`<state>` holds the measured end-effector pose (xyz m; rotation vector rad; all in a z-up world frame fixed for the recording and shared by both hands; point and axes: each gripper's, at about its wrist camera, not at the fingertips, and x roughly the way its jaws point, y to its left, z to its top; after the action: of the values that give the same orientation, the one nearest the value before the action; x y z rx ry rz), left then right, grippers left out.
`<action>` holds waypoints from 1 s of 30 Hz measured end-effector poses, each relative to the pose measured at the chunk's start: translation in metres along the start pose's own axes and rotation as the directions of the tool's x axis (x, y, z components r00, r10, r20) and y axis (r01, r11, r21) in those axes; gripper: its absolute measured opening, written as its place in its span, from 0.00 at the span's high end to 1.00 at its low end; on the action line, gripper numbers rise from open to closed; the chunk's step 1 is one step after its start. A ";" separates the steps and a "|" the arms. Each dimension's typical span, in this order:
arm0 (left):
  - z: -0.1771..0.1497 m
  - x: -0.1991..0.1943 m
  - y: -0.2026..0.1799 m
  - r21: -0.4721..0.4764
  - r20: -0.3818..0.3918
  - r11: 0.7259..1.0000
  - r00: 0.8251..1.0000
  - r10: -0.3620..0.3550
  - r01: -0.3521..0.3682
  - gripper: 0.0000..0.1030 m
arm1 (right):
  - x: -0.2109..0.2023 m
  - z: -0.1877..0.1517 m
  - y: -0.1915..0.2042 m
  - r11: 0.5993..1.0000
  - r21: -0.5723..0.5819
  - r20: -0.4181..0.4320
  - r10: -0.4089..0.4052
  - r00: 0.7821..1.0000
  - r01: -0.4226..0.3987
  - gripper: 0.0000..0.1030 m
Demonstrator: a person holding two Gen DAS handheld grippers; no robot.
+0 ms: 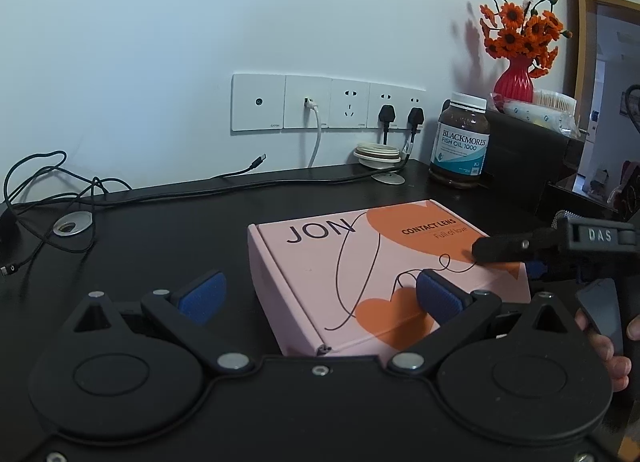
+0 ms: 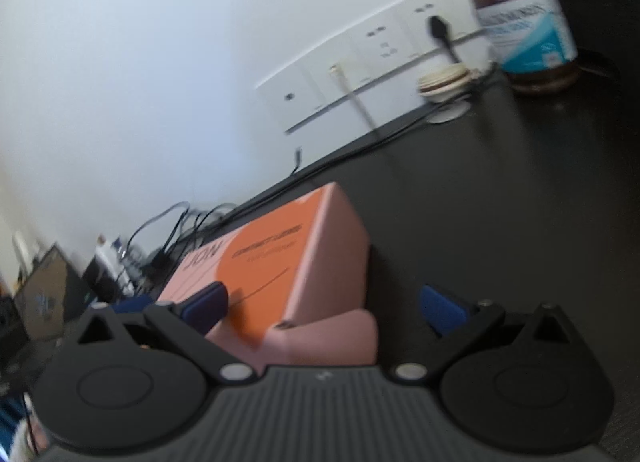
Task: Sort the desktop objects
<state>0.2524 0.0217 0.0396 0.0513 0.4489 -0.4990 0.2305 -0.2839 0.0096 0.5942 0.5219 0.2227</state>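
Pink contact-lens box (image 1: 372, 270) lies flat on the black tabletop (image 1: 160, 230), printed lid up, orange hearts and a looping black line across it. It sits near the front edge, just ahead of both tools.

Left tool (image 1: 318, 294): fingers spread wide. Its right blue pad (image 1: 436, 296) hangs over the near right part of the lid; contact cannot be told. Its left pad (image 1: 202, 296) is over bare tabletop, clear of the box's left edge.

Right tool (image 2: 324, 306): also spread wide, camera tilted and the picture blurred. Its left pad (image 2: 206, 302) sits over the orange lid (image 2: 260, 270); its right pad (image 2: 442, 308) is out over dark tabletop, apart from the box. From the left wrist view, one black finger (image 1: 504, 248) of this tool reaches in from the right over the lid's far right corner. A hand (image 1: 612, 358) shows at the right edge, gripping the handle.

Behind the box, well apart: brown fish oil bottle (image 1: 460, 142) with white cap, upright by the wall. Beside it, a small stack of pale lids (image 1: 378, 154). Farther right, a red vase (image 1: 514, 80) of orange flowers (image 1: 520, 28) on a dark raised unit. Wall socket strip (image 1: 328, 102) carries a white cable and two black plugs. Loose black cables (image 1: 60, 186) trail along the tabletop's back left.
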 end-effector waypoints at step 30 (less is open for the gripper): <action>0.002 0.004 0.012 -0.059 -0.015 0.998 1.000 0.013 -0.014 0.00 | 0.001 0.001 -0.002 1.000 -0.005 0.009 -0.022 1.000 0.022 0.01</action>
<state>0.2618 0.0300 0.0387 0.0010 0.4766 -0.4718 0.2319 -0.2860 0.0088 0.5836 0.5186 0.2007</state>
